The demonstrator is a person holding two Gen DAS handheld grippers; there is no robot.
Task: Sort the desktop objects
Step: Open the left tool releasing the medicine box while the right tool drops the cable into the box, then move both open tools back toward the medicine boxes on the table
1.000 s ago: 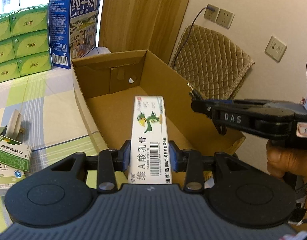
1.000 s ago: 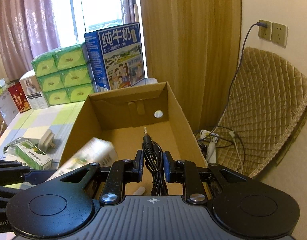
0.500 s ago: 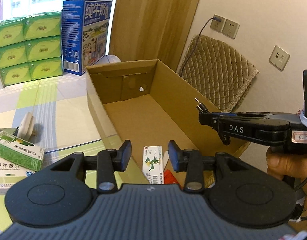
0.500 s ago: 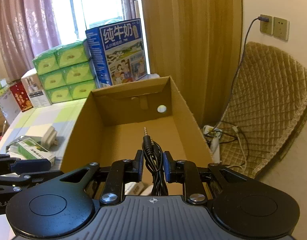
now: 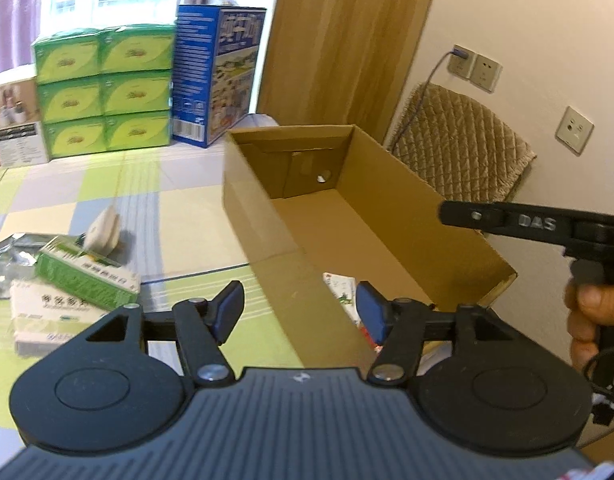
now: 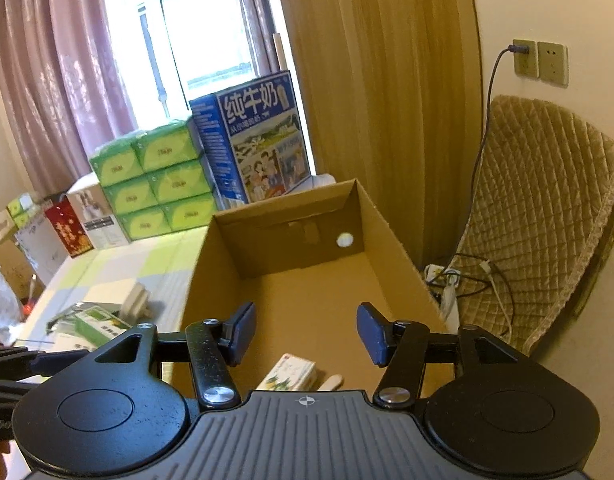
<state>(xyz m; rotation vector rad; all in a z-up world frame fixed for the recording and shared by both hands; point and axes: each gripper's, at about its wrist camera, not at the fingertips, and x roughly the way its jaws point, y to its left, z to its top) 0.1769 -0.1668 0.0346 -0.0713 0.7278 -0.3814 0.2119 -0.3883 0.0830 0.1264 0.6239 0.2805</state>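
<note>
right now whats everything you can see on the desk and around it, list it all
cardboard box: 1, brown, open, on the desk's right side
ointment carton: 1, white and green, lying inside the box at its near end
medicine boxes: at least 2, one green on one white, on the desk left of the box
white plug adapter: 1, behind the medicine boxes
foil packet: 1, silver, far left on the desk
tissue packs: 6, green, stacked at the back
milk carton case: 1, blue, beside the tissue packs
quilted chair cover: 1, tan, right of the box
wall sockets: beige, one with a cable plugged in
left hand-held gripper: open, empty
right hand-held gripper: open, empty, over the box
</note>
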